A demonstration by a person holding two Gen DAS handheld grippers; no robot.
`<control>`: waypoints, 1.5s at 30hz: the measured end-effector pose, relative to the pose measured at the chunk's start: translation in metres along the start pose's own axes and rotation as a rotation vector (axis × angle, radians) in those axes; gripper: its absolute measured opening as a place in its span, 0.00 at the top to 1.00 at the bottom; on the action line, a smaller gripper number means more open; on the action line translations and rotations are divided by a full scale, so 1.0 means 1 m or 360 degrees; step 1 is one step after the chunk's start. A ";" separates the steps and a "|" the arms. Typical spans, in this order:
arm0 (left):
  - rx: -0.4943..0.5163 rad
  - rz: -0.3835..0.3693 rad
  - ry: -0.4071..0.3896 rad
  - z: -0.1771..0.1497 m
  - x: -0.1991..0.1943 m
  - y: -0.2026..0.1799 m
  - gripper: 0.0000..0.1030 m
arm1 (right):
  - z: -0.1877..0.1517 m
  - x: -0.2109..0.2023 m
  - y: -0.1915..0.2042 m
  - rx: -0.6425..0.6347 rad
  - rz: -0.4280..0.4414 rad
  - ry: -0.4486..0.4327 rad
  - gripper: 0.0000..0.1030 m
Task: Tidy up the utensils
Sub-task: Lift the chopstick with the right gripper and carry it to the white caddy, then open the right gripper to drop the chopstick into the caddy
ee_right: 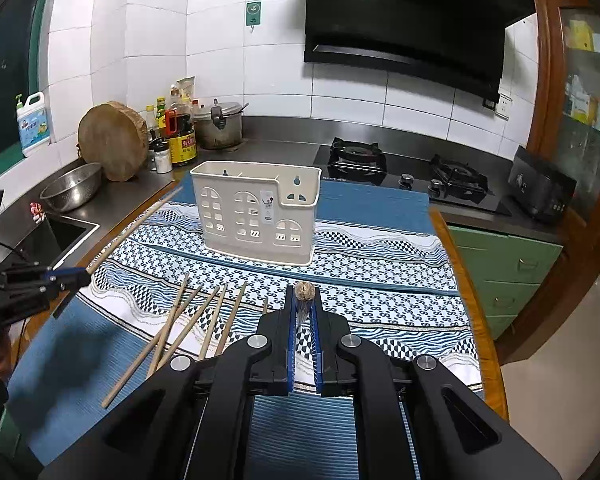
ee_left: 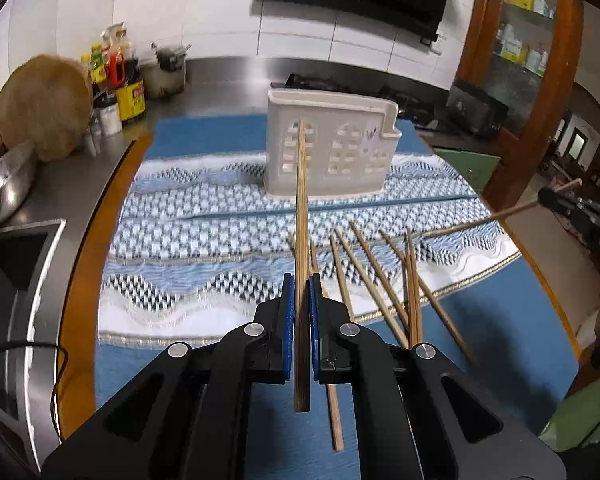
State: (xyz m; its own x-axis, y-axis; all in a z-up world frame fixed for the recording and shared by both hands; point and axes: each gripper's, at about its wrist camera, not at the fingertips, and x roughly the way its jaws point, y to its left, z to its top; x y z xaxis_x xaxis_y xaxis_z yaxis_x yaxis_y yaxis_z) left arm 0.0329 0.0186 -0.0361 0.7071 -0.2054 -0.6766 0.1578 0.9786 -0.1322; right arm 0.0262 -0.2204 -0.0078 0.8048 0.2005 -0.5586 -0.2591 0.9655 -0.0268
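Chopstick (ee_left: 301, 216) sitting clamped in left tool (ee_left: 300, 292), pointing ahead at white holder (ee_left: 332, 148). Right tool (ee_right: 304, 300) gripping another chopstick (ee_right: 305, 291) end-on. Loose chopsticks (ee_left: 374, 276) lying between tools on patterned cloth (ee_left: 204, 240).

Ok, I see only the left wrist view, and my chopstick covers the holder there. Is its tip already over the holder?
Observer: No. From the right wrist view, the left chopstick, clamped in the left hand-held gripper, ends to the left of the white holder, apart from it.
Operator: Does anything stand inside the holder?
Observer: The part of its inside that shows from above looks empty; no chopstick stands in it.
Operator: And the other side, does it really grip something?
Observer: Yes. The right hand-held gripper is shut on the right chopstick, seen end-on between its blue pads.
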 end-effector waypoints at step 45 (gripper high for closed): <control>0.0176 -0.0177 0.0389 0.237 0.074 0.023 0.93 | 0.168 0.090 -0.027 -0.0020 0.0191 0.0036 0.93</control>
State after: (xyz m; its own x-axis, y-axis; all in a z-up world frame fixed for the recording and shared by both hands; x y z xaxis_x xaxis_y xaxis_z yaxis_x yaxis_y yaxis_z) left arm 0.2521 0.0229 0.0829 0.4961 -0.2892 -0.8187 0.3088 0.9400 -0.1449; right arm 0.1956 -0.2005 0.0818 0.7555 0.3104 -0.5769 -0.3596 0.9326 0.0308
